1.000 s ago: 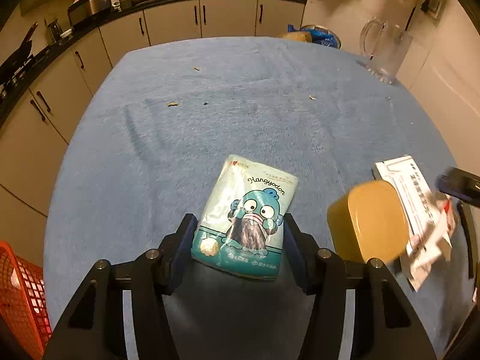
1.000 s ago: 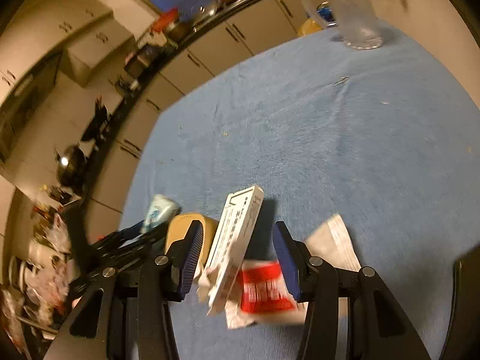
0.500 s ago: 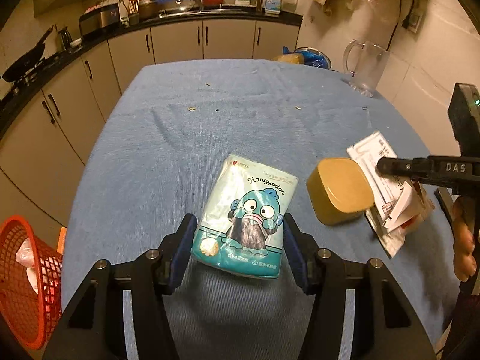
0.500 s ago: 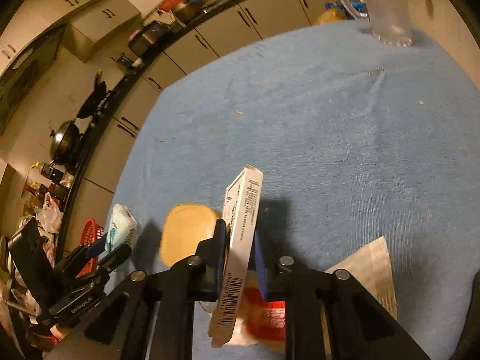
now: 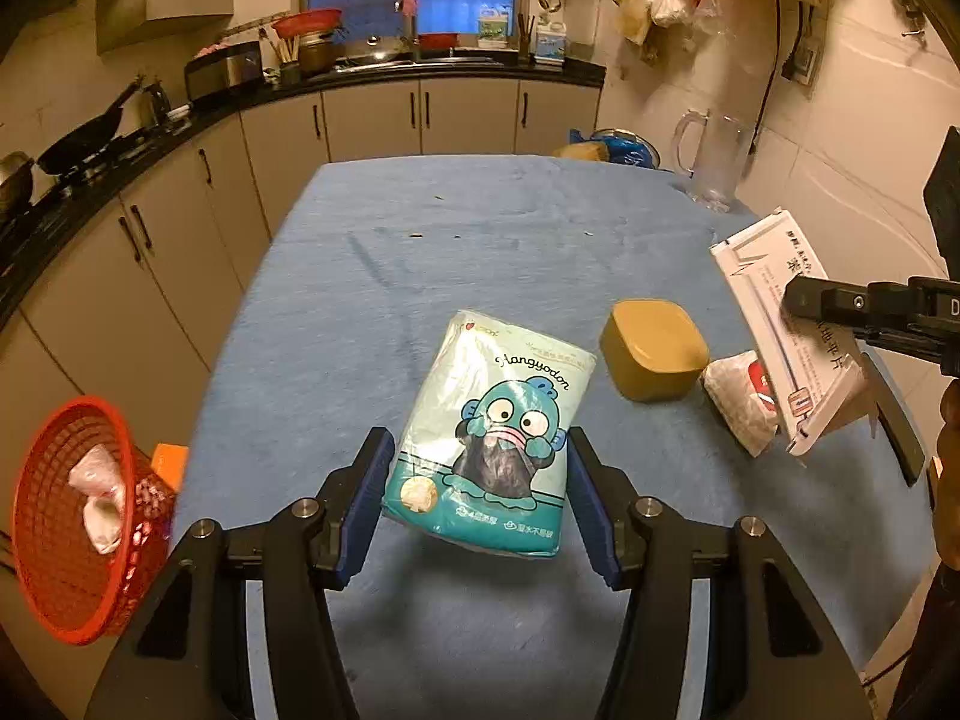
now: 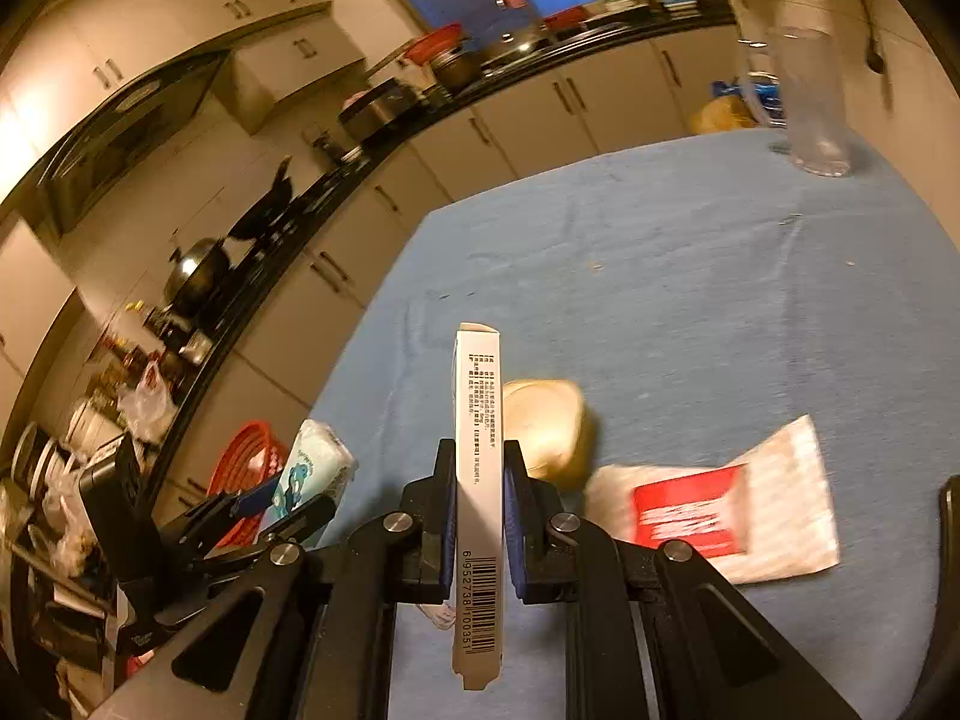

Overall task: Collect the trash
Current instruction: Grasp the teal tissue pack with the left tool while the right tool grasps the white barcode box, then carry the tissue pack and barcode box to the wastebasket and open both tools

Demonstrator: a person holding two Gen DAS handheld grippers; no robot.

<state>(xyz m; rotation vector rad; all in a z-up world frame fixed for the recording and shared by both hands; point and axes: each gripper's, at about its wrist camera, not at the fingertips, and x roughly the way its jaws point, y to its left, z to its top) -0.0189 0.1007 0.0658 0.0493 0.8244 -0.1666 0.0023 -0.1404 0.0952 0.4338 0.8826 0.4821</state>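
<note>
Red mesh basket (image 5: 72, 516) stands off the desk's (image 5: 480, 240) left edge, nearer the left gripper (image 5: 474, 498), whose jaws clasp the tissue pack (image 5: 492, 438) lengthwise. The right gripper (image 6: 477, 516) pinches a flat white box (image 6: 478, 480) edge-up, farther away.

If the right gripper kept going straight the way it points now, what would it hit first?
Probably the yellow container. It sits on the blue table just past the tip of the white box clamped in the right gripper. Depth is unclear; held high, it might pass over.
</note>
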